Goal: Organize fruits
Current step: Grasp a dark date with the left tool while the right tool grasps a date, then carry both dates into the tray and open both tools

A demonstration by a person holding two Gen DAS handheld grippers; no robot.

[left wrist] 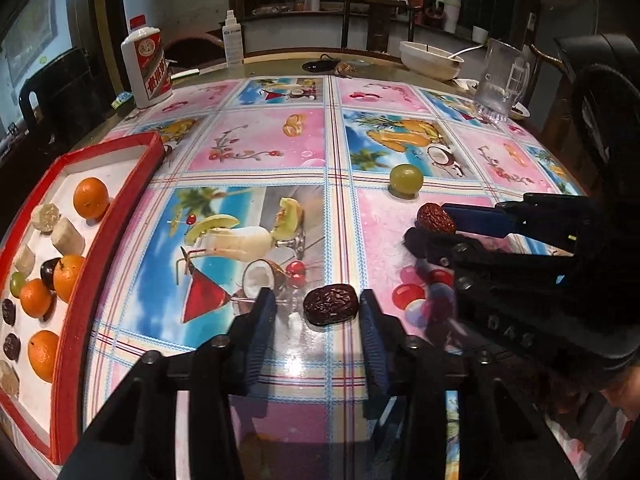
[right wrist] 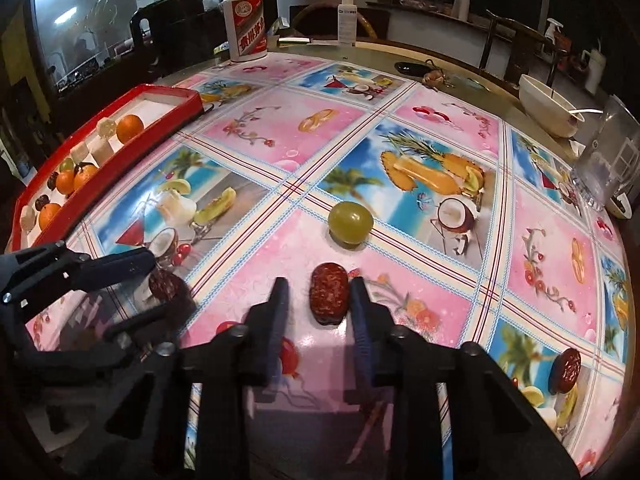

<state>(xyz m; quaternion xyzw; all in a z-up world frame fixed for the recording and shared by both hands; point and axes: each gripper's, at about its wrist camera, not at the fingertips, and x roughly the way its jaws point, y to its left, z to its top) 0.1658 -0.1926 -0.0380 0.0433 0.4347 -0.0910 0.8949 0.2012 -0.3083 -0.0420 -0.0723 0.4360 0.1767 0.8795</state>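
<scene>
Both tongs are spread wide, and neither grips anything yet. Low in the left wrist view, the left gripper (left wrist: 318, 312) has a dried date (left wrist: 330, 305) lying between its fingers, closer to the right-hand one, with a clear gap on the other side. Low in the centre of the right wrist view, the right gripper (right wrist: 318, 294) straddles a second date (right wrist: 329, 299), which sits just beside the right finger. A green grape (right wrist: 351, 222) waits further up the frame on the flowery tablecloth (right wrist: 440, 240), and a third date (right wrist: 565, 369) lies near the lower right edge. The red tray (left wrist: 104, 264) at the left of the left wrist view already holds oranges, dates, a grape and pale chunks.

The dates look light, wrinkled and a bit leathery, so they should take a firm pinch across their narrow middle without bruising. The grape looks smooth and soft; I'd guess it could squirt out or split if squeezed hard.
</scene>
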